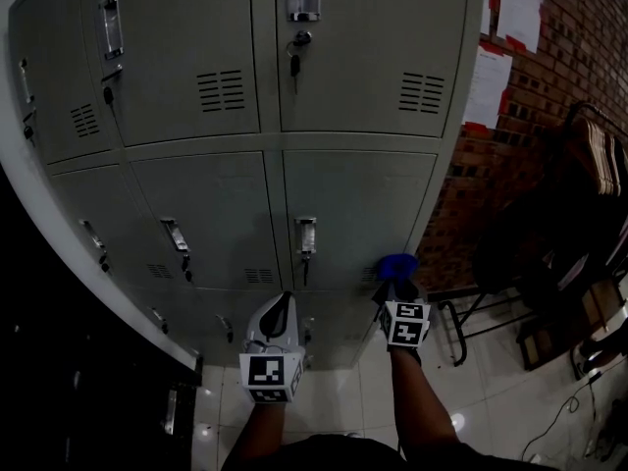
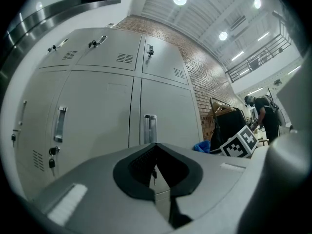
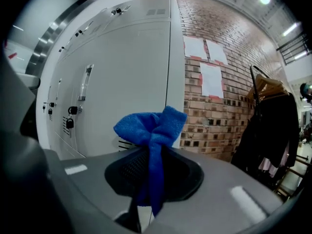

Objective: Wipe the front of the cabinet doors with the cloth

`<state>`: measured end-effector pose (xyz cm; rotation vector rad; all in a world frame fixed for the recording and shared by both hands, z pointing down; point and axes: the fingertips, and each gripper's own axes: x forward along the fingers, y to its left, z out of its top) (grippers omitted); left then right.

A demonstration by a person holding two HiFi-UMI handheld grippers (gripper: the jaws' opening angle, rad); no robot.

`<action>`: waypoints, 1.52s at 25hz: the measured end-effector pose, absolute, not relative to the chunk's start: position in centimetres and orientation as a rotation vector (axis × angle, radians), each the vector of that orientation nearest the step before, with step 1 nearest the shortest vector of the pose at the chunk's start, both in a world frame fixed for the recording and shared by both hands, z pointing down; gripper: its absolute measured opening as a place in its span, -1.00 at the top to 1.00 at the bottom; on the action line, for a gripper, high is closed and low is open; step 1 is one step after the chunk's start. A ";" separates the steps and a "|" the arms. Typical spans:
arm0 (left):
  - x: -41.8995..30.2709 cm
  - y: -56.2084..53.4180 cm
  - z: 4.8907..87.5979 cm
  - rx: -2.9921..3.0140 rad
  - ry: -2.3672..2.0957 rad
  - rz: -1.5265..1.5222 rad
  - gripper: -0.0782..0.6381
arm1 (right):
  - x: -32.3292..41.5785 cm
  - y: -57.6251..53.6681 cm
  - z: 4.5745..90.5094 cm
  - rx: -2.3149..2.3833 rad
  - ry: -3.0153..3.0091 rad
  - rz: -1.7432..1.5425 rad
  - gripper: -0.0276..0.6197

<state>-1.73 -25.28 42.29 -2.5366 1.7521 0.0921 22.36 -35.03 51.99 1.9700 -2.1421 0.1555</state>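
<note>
The right gripper's [image 3: 147, 175] jaws are clamped on the one blue cloth [image 3: 151, 128], which bunches up above them. In the head view it sits at the lower edge of a right-hand cabinet door [image 1: 358, 214] - touching or just off it, I cannot tell. The left gripper's [image 2: 157, 175] jaws are together with nothing between them, facing the grey doors. Each gripper carries one marker cube. Three white sheets [image 3: 211, 79] hang on the brick wall [image 3: 214, 116] - their writing is unreadable.
</note>
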 end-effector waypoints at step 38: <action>-13.5 -24.5 40.9 -2.426 1.852 0.092 0.73 | 1.7 -35.8 52.8 1.627 -2.321 0.150 0.71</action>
